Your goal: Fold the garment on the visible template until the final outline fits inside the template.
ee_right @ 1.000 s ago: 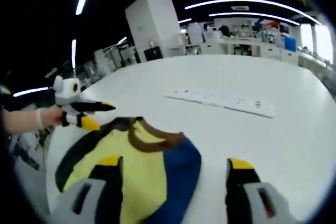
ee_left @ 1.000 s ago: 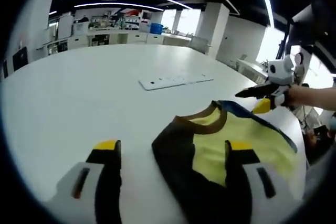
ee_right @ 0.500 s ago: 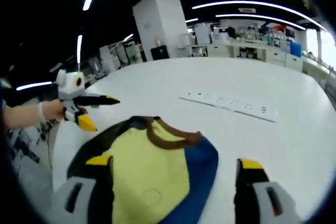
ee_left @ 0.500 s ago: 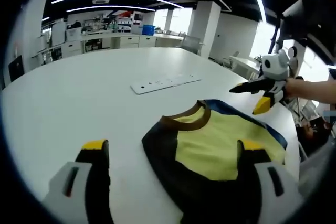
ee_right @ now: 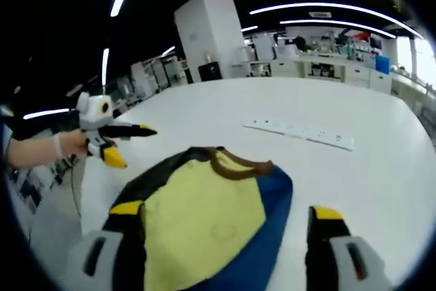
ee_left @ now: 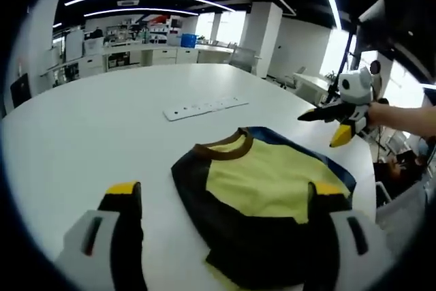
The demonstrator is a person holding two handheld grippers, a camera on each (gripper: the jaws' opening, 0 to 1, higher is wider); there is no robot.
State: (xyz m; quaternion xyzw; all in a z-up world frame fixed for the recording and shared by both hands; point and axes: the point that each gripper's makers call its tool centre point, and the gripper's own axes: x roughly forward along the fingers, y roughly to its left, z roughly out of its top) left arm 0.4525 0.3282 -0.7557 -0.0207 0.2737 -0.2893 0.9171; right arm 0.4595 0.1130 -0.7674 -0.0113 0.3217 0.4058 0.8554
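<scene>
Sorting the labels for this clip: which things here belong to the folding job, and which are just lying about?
Job:
garment
left claw
right claw

Lying about:
white power strip
white table

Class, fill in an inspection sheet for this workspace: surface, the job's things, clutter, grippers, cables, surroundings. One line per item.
Surface: large white table, no template outline discernible on it.
Job's things: garment lies flat, yellow front, brown collar, one black and one blue sleeve.
Clutter: white power strip beyond the garment, apart from it.
Grippers: left gripper and right gripper both open, above the garment, holding nothing.
Cables: nothing seen.
Surroundings: open office, white pillar, ceiling light strips.
</scene>
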